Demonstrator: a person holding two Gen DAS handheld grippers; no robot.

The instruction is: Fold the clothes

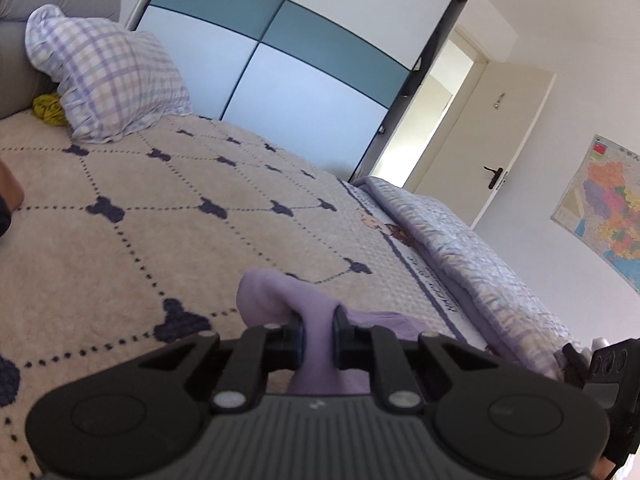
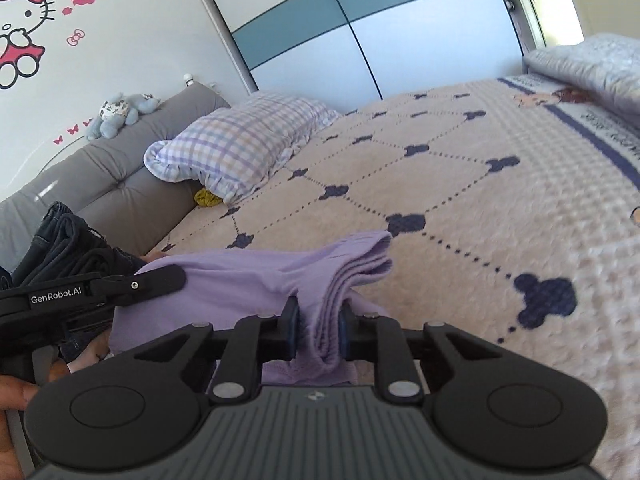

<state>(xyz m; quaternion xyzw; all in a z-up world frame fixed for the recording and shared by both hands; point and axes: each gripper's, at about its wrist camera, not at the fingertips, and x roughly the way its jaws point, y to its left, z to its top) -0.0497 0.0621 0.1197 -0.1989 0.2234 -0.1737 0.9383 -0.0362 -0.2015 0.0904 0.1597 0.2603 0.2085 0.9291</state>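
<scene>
Plainly, "GenRobot.AI" is printed in white on the left gripper (image 2: 132,286), which enters the right wrist view from the left edge beside dark folded trousers (image 2: 76,248). Both claws are pinched narrow on the lilac garment (image 2: 248,280): the left gripper (image 1: 319,338) clamps a bunched fold at lower centre, the right gripper (image 2: 319,334) nips several stacked layers. The garment lies at the near edge of the beige bedspread (image 1: 160,220), whose wide middle stretches open up to the checked pillow (image 1: 108,80). A wall map (image 1: 608,208) hangs at far right, its writing illegible.
</scene>
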